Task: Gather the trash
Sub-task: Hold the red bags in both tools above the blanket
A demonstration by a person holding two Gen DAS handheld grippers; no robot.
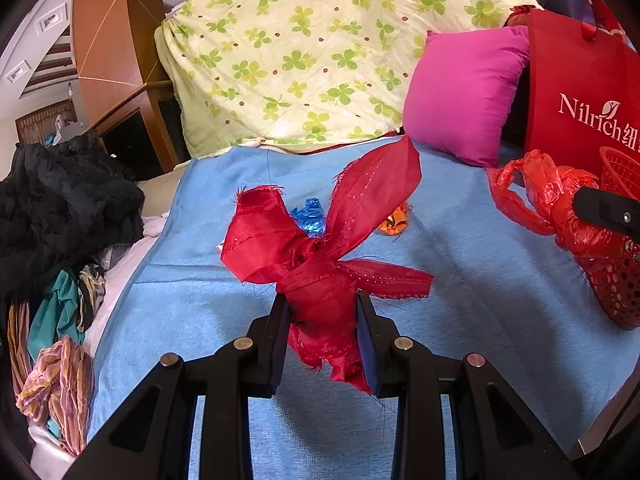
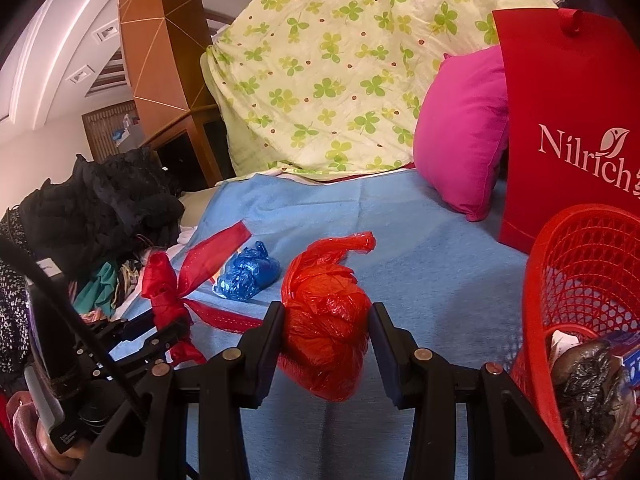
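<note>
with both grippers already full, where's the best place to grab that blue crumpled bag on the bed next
Grip the blue bag across its bulging middle, coming from above, fingers either side. It lies loose on the blue blanket, with the red cloth scrap crowding its left, so a side approach risks snagging; the knotted tip looks too thin.

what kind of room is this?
Likely a bedroom: the work surface is a bed under a blue sheet, with a clover-print quilt and pink pillow at its head, and clothes piled at the side.
</note>
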